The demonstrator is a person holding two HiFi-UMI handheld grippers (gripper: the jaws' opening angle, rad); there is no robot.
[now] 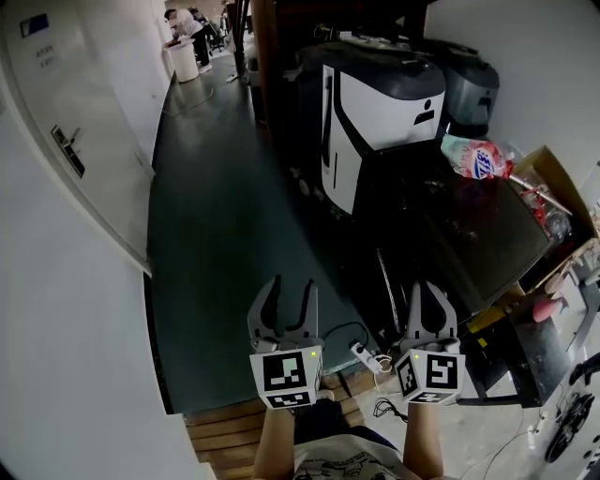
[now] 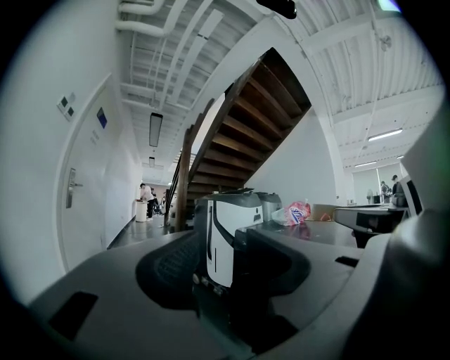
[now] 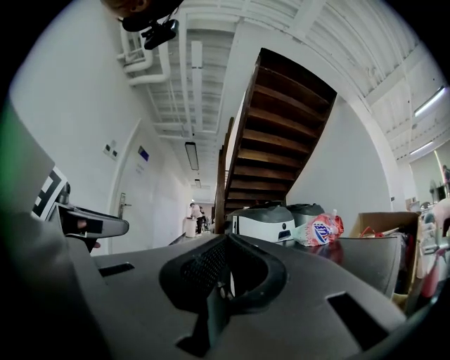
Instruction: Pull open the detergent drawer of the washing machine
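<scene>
Head view: left gripper (image 1: 292, 289) at lower centre, fingers spread, empty; right gripper (image 1: 428, 291) beside it, fingers pressed together, empty; detergent drawer not identifiable in any view; pull judged not yet started.

Open dark floor (image 1: 225, 234) stretches ahead of the left gripper (image 1: 289, 289), a wide lane between the white wall (image 1: 56, 309) with its closed door (image 1: 75, 122) and a black-and-white machine (image 1: 375, 112). Ahead of the right gripper (image 1: 428, 287) a dark-topped unit (image 1: 469, 234) bars the way, with a pink bag (image 1: 476, 157) on it and a cardboard box (image 1: 553, 183) beside it. A power strip (image 1: 364, 356) and loose cables (image 1: 384, 409) litter the floor near the wooden pallet (image 1: 225, 429). Far down the corridor a person (image 1: 187, 26) stands by a white bin (image 1: 185, 61).
</scene>
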